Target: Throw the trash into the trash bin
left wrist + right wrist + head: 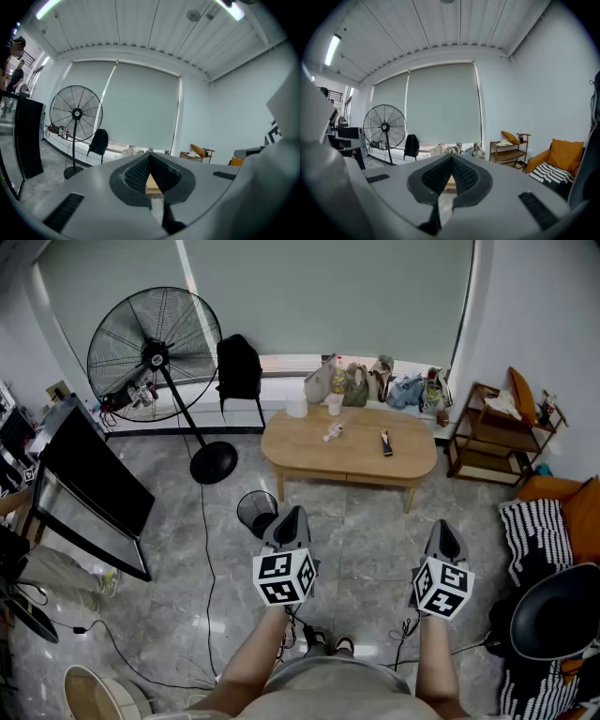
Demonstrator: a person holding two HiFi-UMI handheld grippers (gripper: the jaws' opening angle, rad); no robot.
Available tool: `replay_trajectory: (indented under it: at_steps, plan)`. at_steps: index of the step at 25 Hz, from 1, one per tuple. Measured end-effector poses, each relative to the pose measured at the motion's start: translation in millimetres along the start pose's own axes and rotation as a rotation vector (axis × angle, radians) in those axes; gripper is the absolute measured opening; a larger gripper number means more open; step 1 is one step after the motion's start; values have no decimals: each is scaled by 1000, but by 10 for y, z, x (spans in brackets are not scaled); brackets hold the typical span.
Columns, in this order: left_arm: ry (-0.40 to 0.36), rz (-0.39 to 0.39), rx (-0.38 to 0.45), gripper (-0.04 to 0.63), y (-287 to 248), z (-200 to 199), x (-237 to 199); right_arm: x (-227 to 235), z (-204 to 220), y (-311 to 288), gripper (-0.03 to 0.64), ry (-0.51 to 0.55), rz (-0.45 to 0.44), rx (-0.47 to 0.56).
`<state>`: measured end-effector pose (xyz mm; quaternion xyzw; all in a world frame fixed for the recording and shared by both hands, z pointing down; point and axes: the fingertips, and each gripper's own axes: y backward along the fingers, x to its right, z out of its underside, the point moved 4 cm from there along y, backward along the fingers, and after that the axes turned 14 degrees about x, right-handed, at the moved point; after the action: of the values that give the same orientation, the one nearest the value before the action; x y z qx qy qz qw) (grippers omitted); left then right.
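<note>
**Approach step: both grippers empty, trash on the table**

We held the left gripper (291,518) and the right gripper (444,532) out ahead, each with its jaws pressed together on nothing. No pickup had begun. The trash, which we took to be the clear crumpled plastic bottle (332,432), lay mid-tabletop on the light wooden low table (349,474). The black mesh trash bin (256,511) stood on the floor by the table's front-left corner. The next move called for stepping forward, opening one gripper and reaching over the near edge. The grey tiled floor (375,521) ahead looked open. The round black fan base (215,462) and its cable crowded the left.
</note>
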<state>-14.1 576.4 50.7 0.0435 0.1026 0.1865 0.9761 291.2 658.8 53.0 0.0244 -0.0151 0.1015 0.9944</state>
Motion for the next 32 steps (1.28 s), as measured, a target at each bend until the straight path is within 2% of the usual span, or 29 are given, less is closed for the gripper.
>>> replay_trajectory:
  at_steps: [22, 25, 27, 32]
  plan:
    - [0, -17, -12, 9, -33, 66, -24, 68, 135, -77, 8, -48, 8, 2]
    - [0, -20, -12, 9, -34, 59, -22, 59, 101, -89, 74, -56, -3, 8]
    - [3, -26, -10, 9, -32, 58, -15, 69, 67, -88, 80, -50, -8, 16]
    - [8, -43, -5, 9, -76, 68, 30, 147, -10, -130, 168, -51, -26, 37]
